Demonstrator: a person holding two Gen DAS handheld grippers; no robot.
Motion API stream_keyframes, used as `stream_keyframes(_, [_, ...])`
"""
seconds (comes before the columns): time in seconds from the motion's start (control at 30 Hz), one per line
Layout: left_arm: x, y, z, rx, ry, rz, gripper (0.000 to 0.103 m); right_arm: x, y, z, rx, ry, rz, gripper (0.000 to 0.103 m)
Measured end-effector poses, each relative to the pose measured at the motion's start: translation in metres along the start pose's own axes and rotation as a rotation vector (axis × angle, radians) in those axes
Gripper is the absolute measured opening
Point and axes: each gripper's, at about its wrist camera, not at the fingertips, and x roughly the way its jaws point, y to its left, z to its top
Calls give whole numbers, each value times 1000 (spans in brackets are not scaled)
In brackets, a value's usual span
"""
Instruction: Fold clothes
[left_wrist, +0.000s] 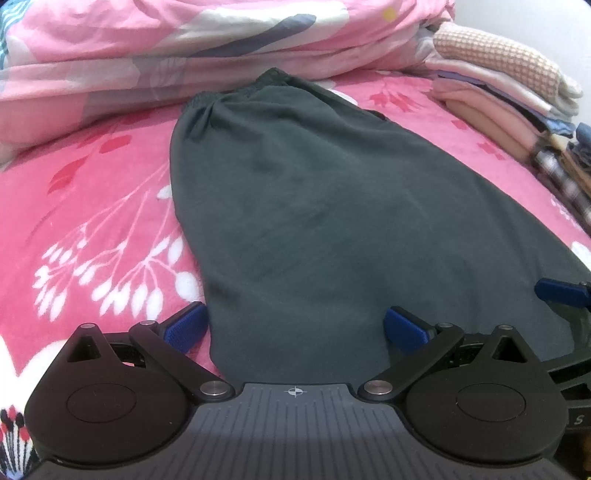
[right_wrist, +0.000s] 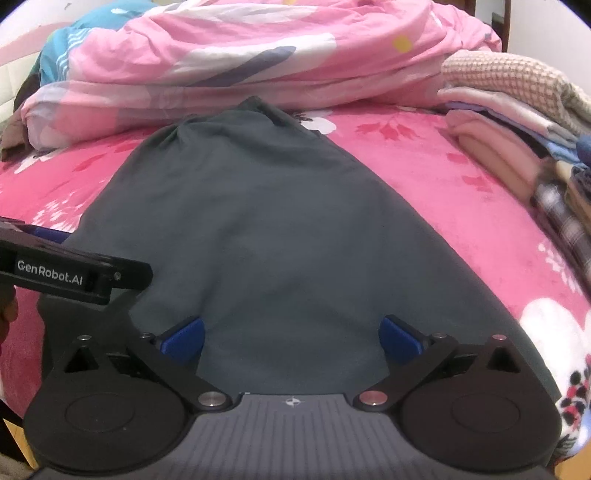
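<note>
A dark grey-green garment lies flat and lengthwise on the pink floral blanket, its gathered elastic waistband at the far end. My left gripper hovers open at the near end, its left pad beside the garment's left edge and its right pad over the cloth. My right gripper is open too, both blue pads over the same garment near its near edge. Nothing is pinched between either pair of pads. In the right wrist view the left gripper's black body shows at the left.
A bunched pink quilt lies across the back of the bed. A stack of folded clothes sits at the right, running toward the near edge. The pink blanket is bare on both sides of the garment.
</note>
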Motion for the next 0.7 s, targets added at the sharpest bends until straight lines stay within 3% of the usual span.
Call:
stream_keyframes(0.4, [1, 0, 1, -17, 16, -2, 103, 3, -2, 5, 7, 27, 13, 103])
stream_keyframes(0.7, [2, 0, 3, -21, 31, 3, 103, 1, 0, 1, 5, 0, 9, 103])
